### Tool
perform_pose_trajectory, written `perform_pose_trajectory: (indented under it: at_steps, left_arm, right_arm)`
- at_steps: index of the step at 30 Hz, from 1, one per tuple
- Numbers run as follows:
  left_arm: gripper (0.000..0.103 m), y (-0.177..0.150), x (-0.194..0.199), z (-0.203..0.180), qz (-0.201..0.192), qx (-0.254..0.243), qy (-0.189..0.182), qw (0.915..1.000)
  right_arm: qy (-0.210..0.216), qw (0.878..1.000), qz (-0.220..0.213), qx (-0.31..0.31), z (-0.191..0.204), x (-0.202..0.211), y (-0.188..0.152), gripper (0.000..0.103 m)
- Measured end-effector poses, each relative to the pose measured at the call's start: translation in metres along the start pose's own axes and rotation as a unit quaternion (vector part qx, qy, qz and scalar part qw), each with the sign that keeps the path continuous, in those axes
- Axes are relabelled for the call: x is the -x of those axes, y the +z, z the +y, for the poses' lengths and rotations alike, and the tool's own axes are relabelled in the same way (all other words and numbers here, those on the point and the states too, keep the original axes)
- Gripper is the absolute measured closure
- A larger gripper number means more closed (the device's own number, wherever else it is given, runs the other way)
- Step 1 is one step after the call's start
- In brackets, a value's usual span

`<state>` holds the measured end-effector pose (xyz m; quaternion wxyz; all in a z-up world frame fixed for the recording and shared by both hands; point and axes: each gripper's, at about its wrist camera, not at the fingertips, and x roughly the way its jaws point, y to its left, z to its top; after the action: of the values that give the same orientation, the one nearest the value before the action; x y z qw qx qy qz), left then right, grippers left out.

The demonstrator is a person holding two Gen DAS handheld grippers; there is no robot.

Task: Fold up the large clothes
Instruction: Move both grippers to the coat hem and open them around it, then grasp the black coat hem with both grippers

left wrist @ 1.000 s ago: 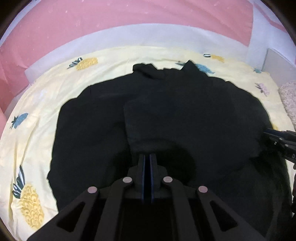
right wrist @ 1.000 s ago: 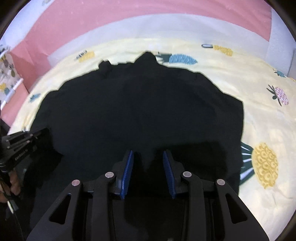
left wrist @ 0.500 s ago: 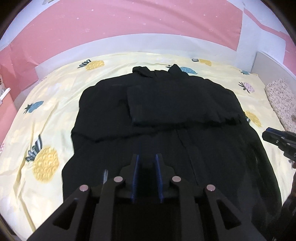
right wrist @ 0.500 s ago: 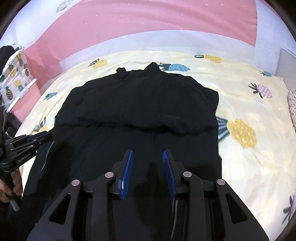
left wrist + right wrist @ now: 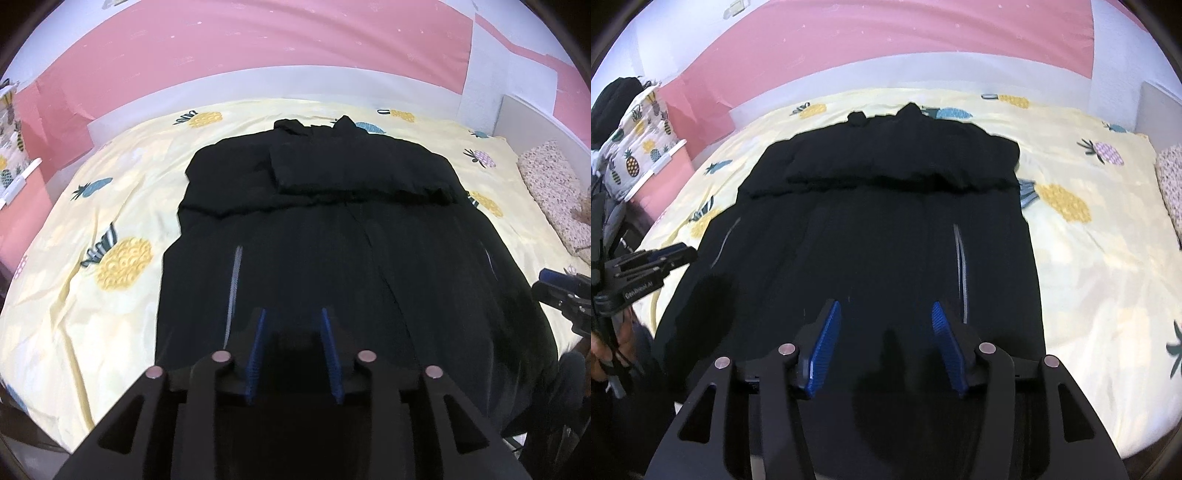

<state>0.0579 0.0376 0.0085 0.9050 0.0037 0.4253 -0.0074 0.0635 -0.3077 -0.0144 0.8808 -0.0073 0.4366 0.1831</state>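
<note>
A big black garment (image 5: 332, 236) lies spread out on a bed (image 5: 122, 206). The bed has a yellow sheet with pineapple pictures on it. The top part of the garment is folded down over itself, so a thicker dark band sits across the far end. The long lower part reaches all the way to the near edge of the bed. Two thin silver zip lines (image 5: 960, 266) run down the cloth, one on each side.

The left gripper (image 5: 293, 350) hangs over the near end of the garment. Its blue jaws have just been opening, and they stand apart with nothing between them. They do not pinch the cloth.

The right gripper (image 5: 882, 347) hangs over the near end too, closer to the other side. Its jaws have also just been opening, and they stand wide apart. They hold nothing.

Behind the bed is a pink wall (image 5: 258, 48) with a pale band along the bottom. A speckled pillow (image 5: 550, 188) rests at the right side of the bed.
</note>
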Motion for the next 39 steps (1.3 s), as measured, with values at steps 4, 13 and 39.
perform_pose_trajectory:
  at_steps: [4,13,39]
  left_arm:
    - [0.060,-0.018,0.006,0.012,0.006,0.006,0.007,0.9999]
    - [0.053,-0.041,0.008,0.056,0.024,0.041,0.033,0.9983]
    - [0.042,-0.105,-0.026,0.112,0.144,0.155,-0.069,0.9749]
  right_arm:
    - [-0.010,1.000,0.016,-0.017,-0.013,0.003,-0.022,0.050]
    - [-0.031,0.996,0.034,-0.080,-0.053,0.007,-0.055,0.042]
    - [0.060,0.962,0.121,-0.237,-0.131,-0.009,-0.105,0.037]
